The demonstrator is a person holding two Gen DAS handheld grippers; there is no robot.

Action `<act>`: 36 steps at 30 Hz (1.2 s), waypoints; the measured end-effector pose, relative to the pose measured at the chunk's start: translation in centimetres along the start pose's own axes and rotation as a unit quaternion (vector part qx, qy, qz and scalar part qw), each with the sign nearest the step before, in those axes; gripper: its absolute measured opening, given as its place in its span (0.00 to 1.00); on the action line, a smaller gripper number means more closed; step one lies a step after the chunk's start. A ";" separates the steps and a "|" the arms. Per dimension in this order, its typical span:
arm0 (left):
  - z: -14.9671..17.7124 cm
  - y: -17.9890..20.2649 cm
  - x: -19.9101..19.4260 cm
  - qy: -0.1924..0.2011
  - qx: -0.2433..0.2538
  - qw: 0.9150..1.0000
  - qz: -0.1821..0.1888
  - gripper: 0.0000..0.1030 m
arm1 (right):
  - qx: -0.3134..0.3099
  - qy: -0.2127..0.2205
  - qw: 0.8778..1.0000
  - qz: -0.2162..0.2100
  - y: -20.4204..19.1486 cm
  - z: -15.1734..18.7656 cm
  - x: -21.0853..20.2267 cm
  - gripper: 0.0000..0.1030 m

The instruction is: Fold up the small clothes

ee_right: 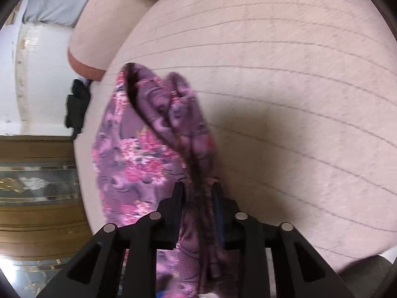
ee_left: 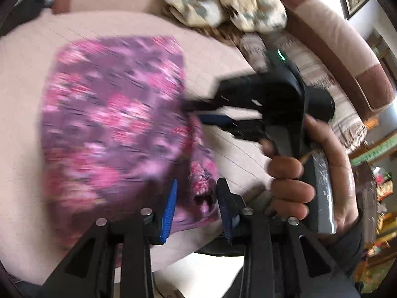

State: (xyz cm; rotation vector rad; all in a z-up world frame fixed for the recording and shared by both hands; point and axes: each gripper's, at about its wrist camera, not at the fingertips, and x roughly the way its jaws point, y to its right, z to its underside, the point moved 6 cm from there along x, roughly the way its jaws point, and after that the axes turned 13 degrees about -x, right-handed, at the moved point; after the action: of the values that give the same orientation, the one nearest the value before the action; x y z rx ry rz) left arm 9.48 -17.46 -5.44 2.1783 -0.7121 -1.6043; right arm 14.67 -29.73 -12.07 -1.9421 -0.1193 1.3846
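A purple garment with pink flowers (ee_left: 114,124) lies on a pale pink quilted cushion (ee_left: 29,74). In the left wrist view my left gripper (ee_left: 197,186) stands with its blue-padded jaws apart around a bunched corner of the garment, not closed on it. My right gripper (ee_left: 196,113) reaches in from the right and pinches the garment's right edge. In the right wrist view my right gripper (ee_right: 197,188) is shut on the garment (ee_right: 148,144), which hangs bunched from its jaws above the cushion (ee_right: 285,74).
A cream floral cloth pile (ee_left: 218,0) lies at the cushion's far side. A striped cloth (ee_left: 310,69) and a brown sofa arm (ee_left: 347,57) lie on the right. A dark item (ee_right: 77,106) sits at the cushion's left edge; a wooden and glass table (ee_right: 37,186) stands beyond.
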 end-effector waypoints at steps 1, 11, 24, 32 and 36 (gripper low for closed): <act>-0.3 -1.1 -1.2 0.015 -0.009 1.000 -0.010 0.33 | 0.003 0.005 1.000 -0.008 0.0 -0.1 -0.3 0.28; -1.2 -8.0 -2.6 0.036 -0.078 0.995 -0.058 0.39 | -0.120 0.006 0.991 0.052 -2.7 6.8 -2.2 0.17; 0.0 -9.4 -1.4 0.002 -0.084 0.995 -0.049 0.44 | -0.110 0.002 0.988 0.111 -0.8 7.9 -1.9 0.25; -7.5 -12.2 -5.4 0.062 -0.157 0.985 -0.034 0.68 | -0.106 0.092 0.989 -0.048 -6.3 0.7 -6.6 0.82; -12.2 -13.6 -3.1 0.048 -0.196 0.979 -0.017 0.71 | -0.131 0.048 0.988 -0.059 -8.6 -6.9 -3.9 0.85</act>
State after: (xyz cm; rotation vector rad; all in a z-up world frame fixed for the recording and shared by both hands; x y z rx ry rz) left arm 23.00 -4.83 -6.75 1.9689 -0.2980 -1.4931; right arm 21.73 -28.79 -2.76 -2.1741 -0.3823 1.2460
